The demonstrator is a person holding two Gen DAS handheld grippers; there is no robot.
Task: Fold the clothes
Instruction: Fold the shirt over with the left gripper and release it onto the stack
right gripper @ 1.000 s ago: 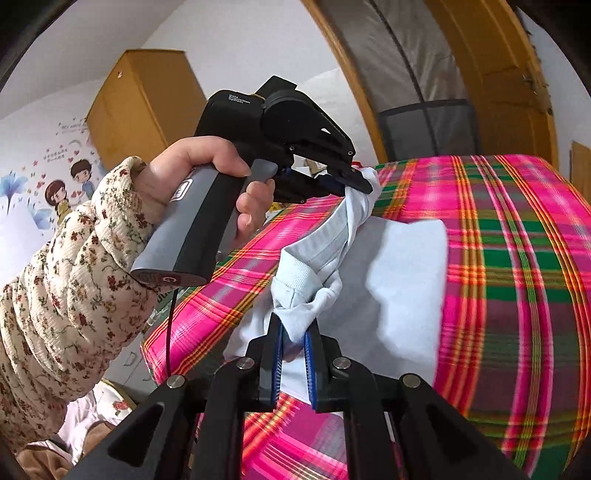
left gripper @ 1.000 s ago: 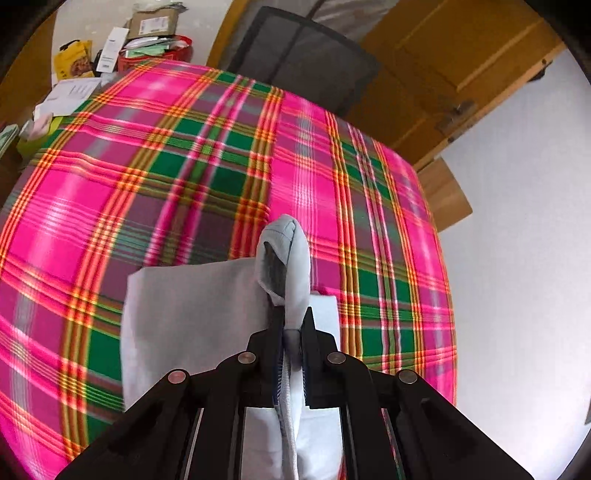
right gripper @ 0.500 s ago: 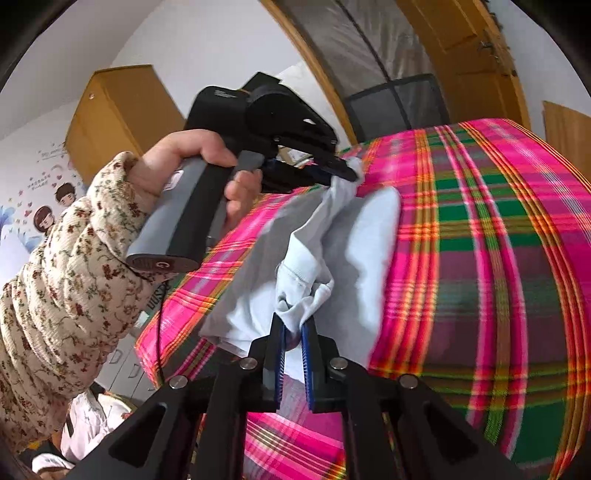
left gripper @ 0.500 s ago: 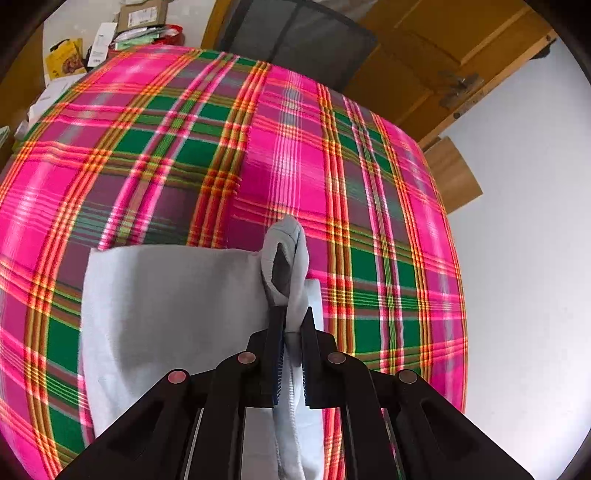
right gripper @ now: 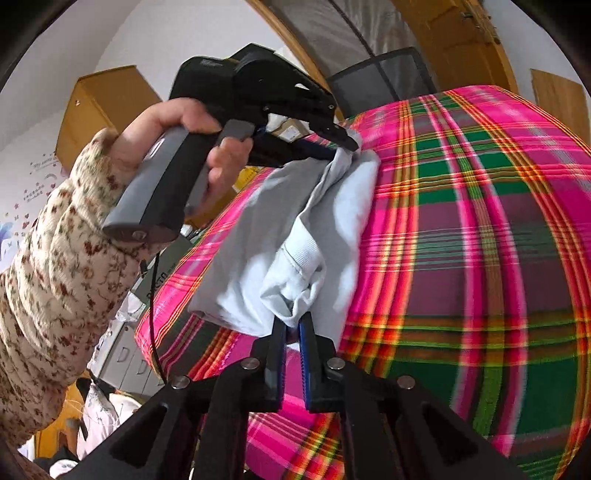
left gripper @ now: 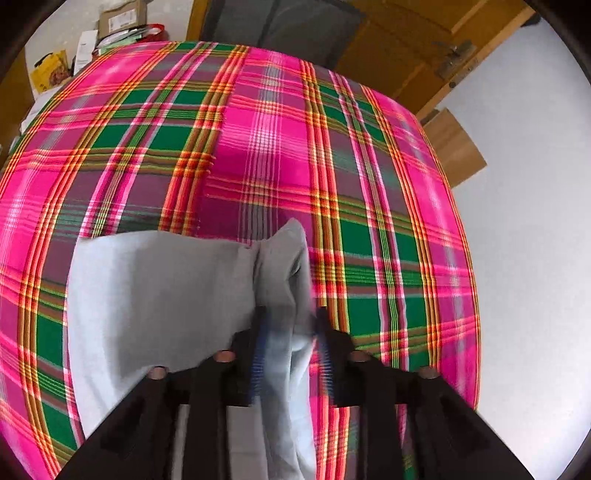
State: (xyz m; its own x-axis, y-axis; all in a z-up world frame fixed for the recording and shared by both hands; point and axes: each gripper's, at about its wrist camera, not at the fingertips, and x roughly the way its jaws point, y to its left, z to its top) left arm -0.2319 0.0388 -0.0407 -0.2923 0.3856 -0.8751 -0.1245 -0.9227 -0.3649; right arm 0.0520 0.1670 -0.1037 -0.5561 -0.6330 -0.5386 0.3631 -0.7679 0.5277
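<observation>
A pale grey garment [left gripper: 159,295] was laid on the pink-and-green plaid tablecloth [left gripper: 266,147], near its front edge. The left gripper [left gripper: 290,332] was seen with its jaws spread, a loose fold of the garment lying between them. The right gripper [right gripper: 291,328] was pressed together on a bunched ribbed edge of the garment. The left gripper's handle was held by a hand [right gripper: 177,147] in a floral sleeve [right gripper: 55,277].

My left gripper [left gripper: 290,332] is motion-blurred, its fingers smeared, so I cannot tell whether they touch the pale garment [left gripper: 159,295]. The garment's near end runs off the picture's bottom edge behind the gripper body. Labels on the cardboard box [left gripper: 122,16] are too small to read.
</observation>
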